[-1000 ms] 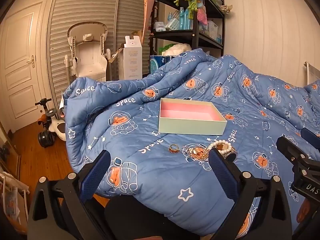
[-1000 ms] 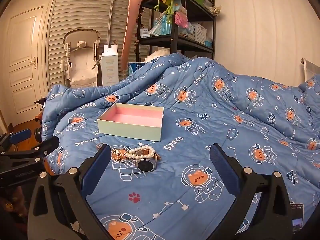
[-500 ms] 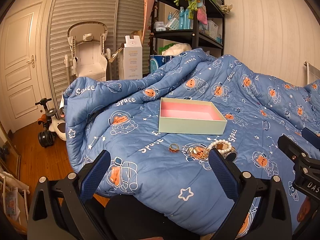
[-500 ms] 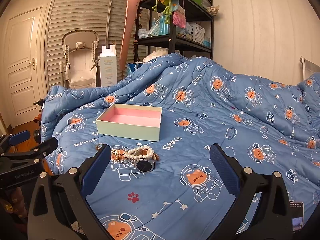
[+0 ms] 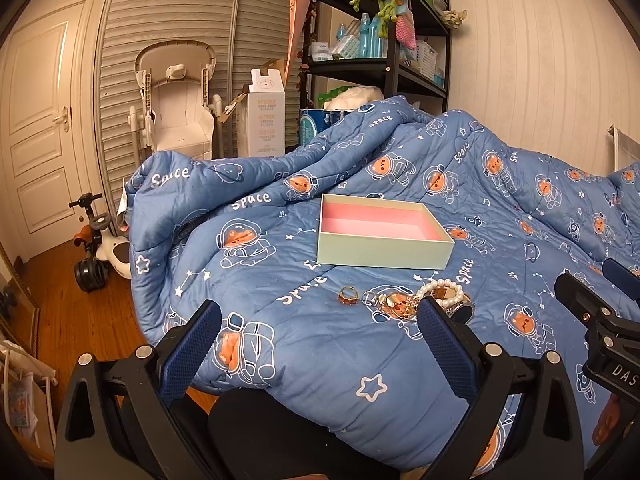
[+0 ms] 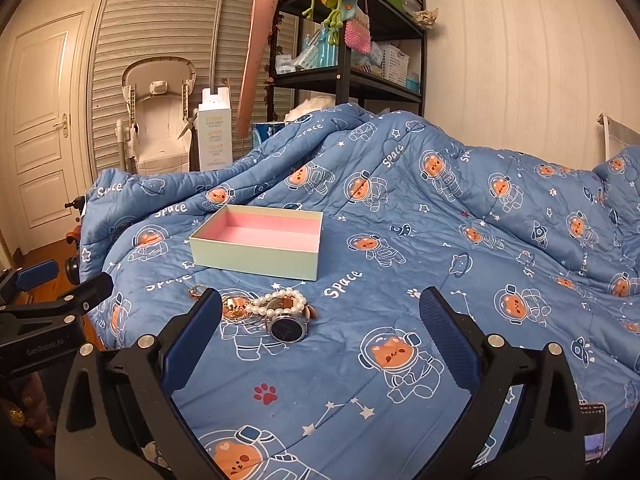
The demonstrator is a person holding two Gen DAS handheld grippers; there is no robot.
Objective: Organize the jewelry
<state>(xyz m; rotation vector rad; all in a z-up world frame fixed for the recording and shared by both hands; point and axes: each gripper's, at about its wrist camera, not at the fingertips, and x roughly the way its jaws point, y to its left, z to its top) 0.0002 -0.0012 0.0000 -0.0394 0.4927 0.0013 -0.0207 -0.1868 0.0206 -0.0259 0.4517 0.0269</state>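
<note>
Hovering over bed: left gripper (image 5: 318, 344) and right gripper (image 6: 320, 332), both with jaws spread wide, nothing held. Blue quilt (image 6: 440, 240) (astronaut-bear print, rumpled, draped over bed edge) as work surface. Open box (image 6: 260, 250), mint outside, pink inside, sits on quilt. Jewelry just in front of box: pearl bracelet (image 6: 280, 300) touching watch (image 6: 286, 328), gold ring (image 5: 347, 294) slightly apart on left. Behind: black shelf (image 5: 384, 68), louvered closet doors (image 5: 180, 20), white door (image 5: 36, 120), wood floor (image 5: 60, 292).

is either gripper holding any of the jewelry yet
No. The left gripper and right gripper are both open and empty; the pearl bracelet lies on the blanket.
</note>
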